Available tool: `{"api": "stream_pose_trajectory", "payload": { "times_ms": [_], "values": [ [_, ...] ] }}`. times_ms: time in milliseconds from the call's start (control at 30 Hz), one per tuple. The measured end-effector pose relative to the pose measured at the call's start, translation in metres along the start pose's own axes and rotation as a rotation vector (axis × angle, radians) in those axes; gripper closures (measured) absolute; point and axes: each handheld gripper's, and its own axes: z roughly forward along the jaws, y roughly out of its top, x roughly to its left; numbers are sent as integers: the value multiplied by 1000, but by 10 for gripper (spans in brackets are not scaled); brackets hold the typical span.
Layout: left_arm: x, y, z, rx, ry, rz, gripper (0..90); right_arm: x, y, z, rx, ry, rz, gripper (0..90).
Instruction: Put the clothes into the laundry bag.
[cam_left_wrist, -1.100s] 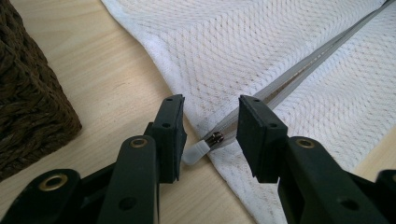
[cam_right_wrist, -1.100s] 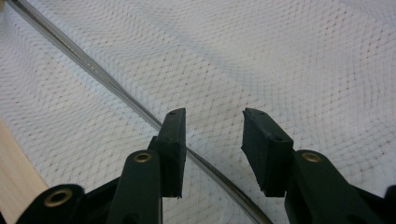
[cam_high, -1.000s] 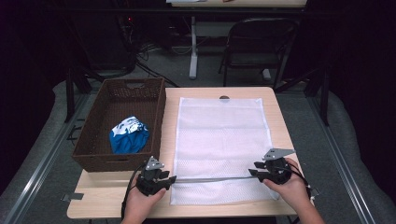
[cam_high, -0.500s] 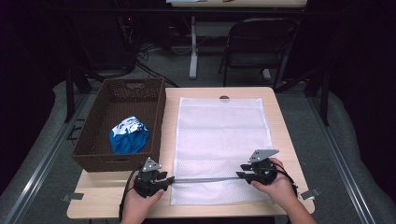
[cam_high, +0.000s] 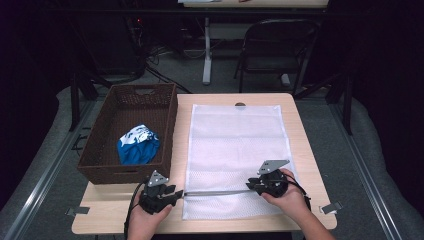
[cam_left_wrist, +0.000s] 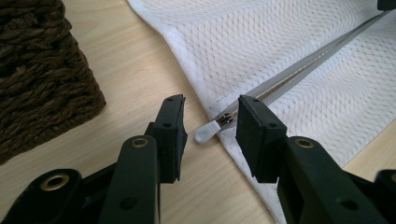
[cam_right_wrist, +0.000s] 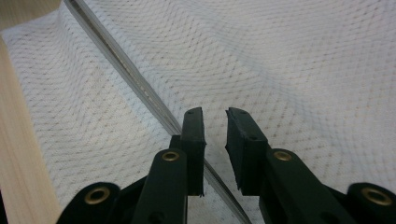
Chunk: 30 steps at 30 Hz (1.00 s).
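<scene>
A white mesh laundry bag (cam_high: 237, 145) lies flat on the wooden table (cam_high: 107, 216). Its grey zipper (cam_high: 215, 192) runs across near the front edge. My left gripper (cam_high: 172, 193) sits at the zipper's left end. In the left gripper view that gripper (cam_left_wrist: 210, 102) is open, with the white zipper pull (cam_left_wrist: 205, 134) lying between its jaws, untouched. My right gripper (cam_high: 252, 184) rests over the zipper farther right. In the right gripper view it (cam_right_wrist: 215, 114) stands slightly open above the mesh, and the zipper (cam_right_wrist: 126, 70) passes under its left jaw.
A brown wicker basket (cam_high: 125, 175) stands at the table's left and holds a crumpled blue and white cloth (cam_high: 135, 145). A folding chair (cam_high: 277, 45) and a table leg stand on the floor beyond the far edge.
My right gripper has slid left along the zipper, from near the bag's right edge toward the middle. The left gripper has stayed at the zipper pull.
</scene>
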Motion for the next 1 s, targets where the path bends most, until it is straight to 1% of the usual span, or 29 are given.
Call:
{"api": "stream_pose_trajectory", "payload": {
  "times_ms": [200,267,433,567,700,800,900,1000],
  "values": [
    [1,-3,-3,1,5,-10,623,3,2,8,30,25,-29,756],
    [1,-3,-3,1,10,-8,622,3,2,11,46,18,-40,762],
    [1,-4,-3,1,7,-13,622,3,2,14,57,36,-51,769],
    [-1,-5,-1,6,2,-8,622,5,2,20,74,34,-65,769],
    [-4,-5,0,12,-2,3,621,4,4,23,70,21,-70,792],
    [-5,-5,1,11,-1,6,622,4,4,25,69,14,-64,794],
    [-6,-6,1,14,-7,7,622,4,4,29,78,11,-79,773],
    [-8,-6,3,19,-12,20,622,5,3,30,83,15,-87,758]
  ]
}}
